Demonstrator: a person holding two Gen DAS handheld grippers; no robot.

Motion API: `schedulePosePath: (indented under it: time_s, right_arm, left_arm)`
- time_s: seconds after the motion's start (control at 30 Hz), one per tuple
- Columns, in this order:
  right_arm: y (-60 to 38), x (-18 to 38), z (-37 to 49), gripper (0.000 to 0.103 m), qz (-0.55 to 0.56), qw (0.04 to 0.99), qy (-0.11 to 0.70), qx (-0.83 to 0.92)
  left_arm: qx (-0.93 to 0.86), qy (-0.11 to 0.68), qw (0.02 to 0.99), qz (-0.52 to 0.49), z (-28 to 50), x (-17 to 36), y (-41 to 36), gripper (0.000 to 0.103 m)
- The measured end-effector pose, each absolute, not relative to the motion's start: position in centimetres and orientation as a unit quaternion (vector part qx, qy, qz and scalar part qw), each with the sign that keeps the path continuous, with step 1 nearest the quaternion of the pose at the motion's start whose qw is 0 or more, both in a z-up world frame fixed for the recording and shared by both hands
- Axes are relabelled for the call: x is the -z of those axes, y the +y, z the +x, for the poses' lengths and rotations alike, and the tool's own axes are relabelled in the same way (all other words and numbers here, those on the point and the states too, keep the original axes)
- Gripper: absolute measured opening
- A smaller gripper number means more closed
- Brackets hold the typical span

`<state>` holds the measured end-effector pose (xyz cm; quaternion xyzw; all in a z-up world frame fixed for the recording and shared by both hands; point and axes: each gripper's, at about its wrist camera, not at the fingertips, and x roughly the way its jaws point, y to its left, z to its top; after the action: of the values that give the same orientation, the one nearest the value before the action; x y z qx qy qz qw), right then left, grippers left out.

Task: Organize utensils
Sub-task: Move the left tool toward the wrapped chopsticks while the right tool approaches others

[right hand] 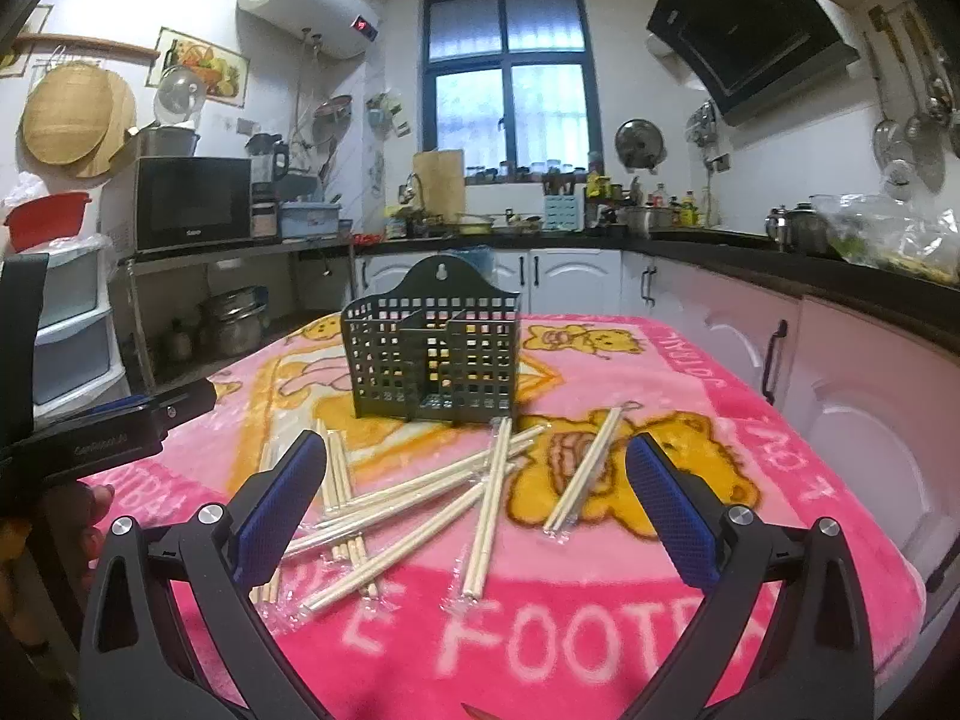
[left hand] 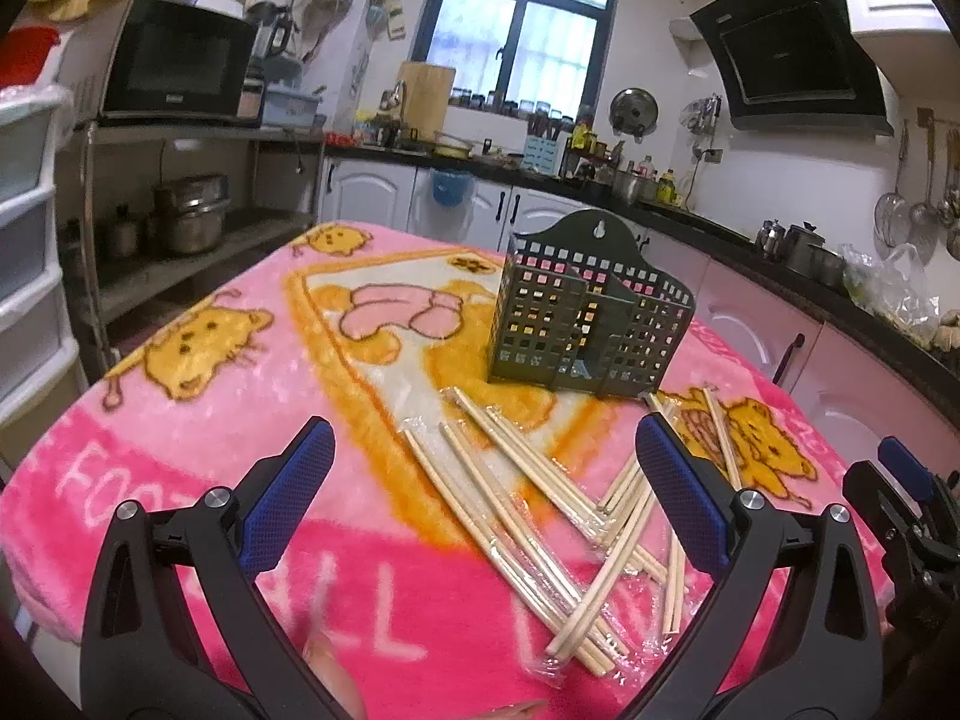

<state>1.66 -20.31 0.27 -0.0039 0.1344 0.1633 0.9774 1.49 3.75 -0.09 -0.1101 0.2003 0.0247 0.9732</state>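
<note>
Wooden chopsticks (right hand: 420,498) scattered flat, crossing at varied angles, before upright holder (right hand: 429,354)

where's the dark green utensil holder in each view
Left wrist: utensil holder right of centre, behind the chopsticks.
Right wrist: utensil holder near centre, slightly left, behind the chopsticks.
Shared landmark: the window on the back wall.

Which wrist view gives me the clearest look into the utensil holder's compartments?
The right wrist view: the utensil holder faces the camera squarely, both dividers show, and no chopsticks stand inside. The left wrist view shows the same holder turned at an angle, one corner forward, so its compartments overlap and are harder to separate.
</note>
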Motion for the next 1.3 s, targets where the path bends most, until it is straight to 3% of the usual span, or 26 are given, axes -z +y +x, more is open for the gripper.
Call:
schedulePosePath:
  time_s: [0.47, 1.0, 1.17, 1.3]
  right_arm:
    - [-19.7, -1.6, 7.2, 0.096, -0.009, 0.967, 0.183, -0.179]
    - [-19.9, 1.4, 18.1, 0.048, 0.028, 0.920, 0.343, -0.189]
    - [-19.6, 2.5, 20.3, 0.032, 0.047, 0.902, 0.381, -0.198]
    - [-19.2, 2.9, 21.4, 0.026, 0.052, 0.894, 0.394, -0.207]
  left_arm:
    - [0.003, 0.251, 0.962, -0.107, 6.4, -0.6, 5.6, 0.093]
    - [0.067, 0.357, 0.929, -0.078, 14.7, 0.5, 4.0, 0.093]
    - [0.079, 0.397, 0.907, -0.111, 17.0, 1.9, 5.5, 0.092]
    - [0.073, 0.415, 0.900, -0.111, 18.2, 2.6, 6.4, 0.078]
